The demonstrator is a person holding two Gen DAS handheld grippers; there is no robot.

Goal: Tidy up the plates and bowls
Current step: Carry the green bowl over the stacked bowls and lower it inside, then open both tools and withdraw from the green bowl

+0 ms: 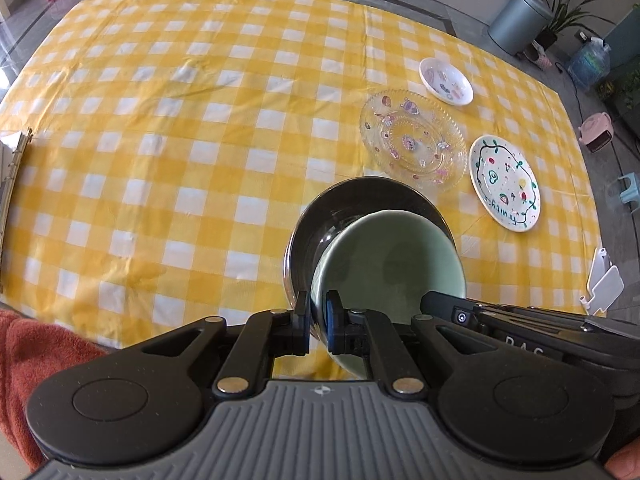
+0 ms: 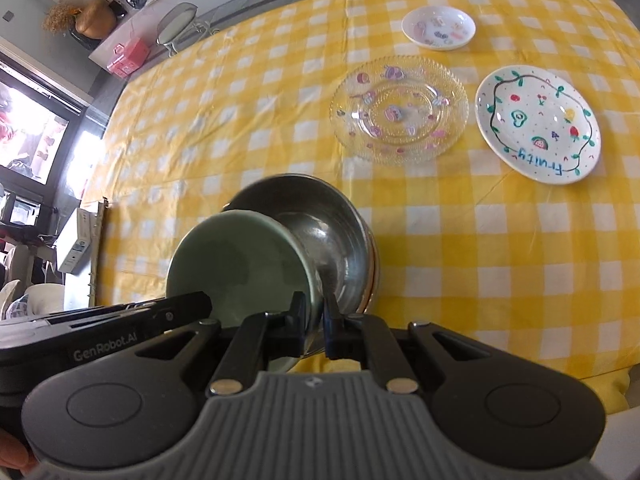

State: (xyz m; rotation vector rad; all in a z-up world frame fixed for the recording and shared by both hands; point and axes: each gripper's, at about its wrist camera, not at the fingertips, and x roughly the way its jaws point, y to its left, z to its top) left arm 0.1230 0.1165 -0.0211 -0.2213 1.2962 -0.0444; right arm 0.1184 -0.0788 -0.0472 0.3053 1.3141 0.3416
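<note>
Two nested bowls: the left gripper (image 1: 318, 322) and right gripper (image 2: 313, 330) are each clenching their fingers on the rims of the green bowl (image 1: 390, 264) and the steel bowl (image 2: 332, 232) around it, near the tabletop (image 1: 160, 140) edge. Beyond are lying three plates: glass plate (image 2: 400, 108), fruit-painted plate (image 2: 538, 122), small white dish (image 2: 439, 27).

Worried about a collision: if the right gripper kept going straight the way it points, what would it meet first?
The right gripper is already shut on the green bowl. Straight ahead lies the steel bowl, so the two bowls would press together first. The glass plate lies farther on; depth is unclear.
</note>
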